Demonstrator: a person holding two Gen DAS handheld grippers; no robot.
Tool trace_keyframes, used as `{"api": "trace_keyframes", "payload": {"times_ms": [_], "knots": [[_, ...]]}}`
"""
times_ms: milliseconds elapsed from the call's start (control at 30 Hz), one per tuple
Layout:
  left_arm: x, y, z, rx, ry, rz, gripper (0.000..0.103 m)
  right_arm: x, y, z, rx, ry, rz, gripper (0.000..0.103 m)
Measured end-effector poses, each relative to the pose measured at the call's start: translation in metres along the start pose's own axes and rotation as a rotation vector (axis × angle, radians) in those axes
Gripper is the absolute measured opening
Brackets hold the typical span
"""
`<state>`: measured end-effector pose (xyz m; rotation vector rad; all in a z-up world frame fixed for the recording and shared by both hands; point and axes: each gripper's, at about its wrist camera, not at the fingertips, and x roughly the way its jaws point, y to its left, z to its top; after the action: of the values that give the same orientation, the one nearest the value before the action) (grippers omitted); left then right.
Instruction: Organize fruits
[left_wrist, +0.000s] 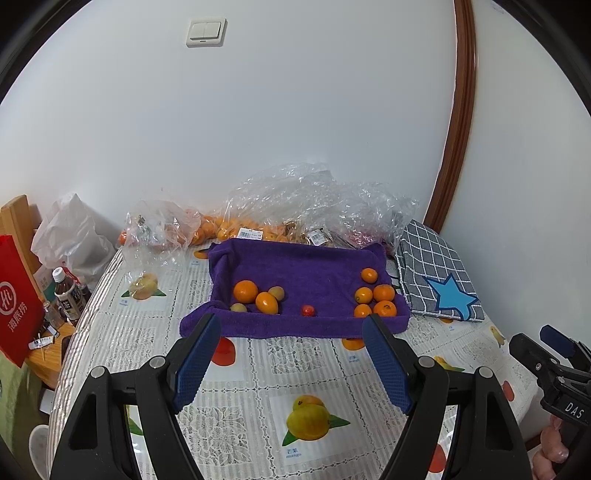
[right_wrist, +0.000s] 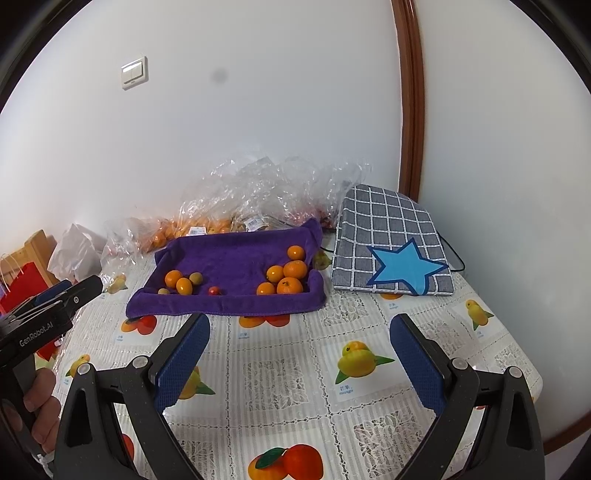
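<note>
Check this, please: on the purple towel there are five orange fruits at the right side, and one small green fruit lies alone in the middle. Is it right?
Not fully. The lone small fruit in the middle of the purple towel is red, not green, as the left wrist view shows. The five orange fruits at the right side are correct.

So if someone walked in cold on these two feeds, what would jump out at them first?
Probably the purple towel mid-table, with orange citrus fruits in a left cluster and a right cluster and one small red fruit between them. Behind it, crinkled clear plastic bags of more fruit lie along the wall. To its right sits a grey checked cloth with a blue star.
</note>
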<state>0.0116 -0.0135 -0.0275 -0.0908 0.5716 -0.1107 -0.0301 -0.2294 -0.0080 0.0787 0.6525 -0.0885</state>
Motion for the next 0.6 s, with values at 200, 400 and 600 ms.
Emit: {"api": "trace_keyframes", "payload": {"times_ms": [200,400,600], "knots": [[-0.0005,-0.0015,0.0002,0.0,-0.002,0.001,0.078,-0.0018,0.0001,0.0009,-0.006,-0.006,0.002,0.097],[-0.0015,-0.0015,-0.0002,-0.004,-0.003,0.0,0.078,-0.0016,0.0005,0.0008,-0.006,-0.006,0.003,0.097],[-0.0015,-0.0016,0.0003,-0.006,-0.004,0.001,0.078,-0.0015,0.0008,0.0009,-0.007,-0.005,0.004,0.097]]}}
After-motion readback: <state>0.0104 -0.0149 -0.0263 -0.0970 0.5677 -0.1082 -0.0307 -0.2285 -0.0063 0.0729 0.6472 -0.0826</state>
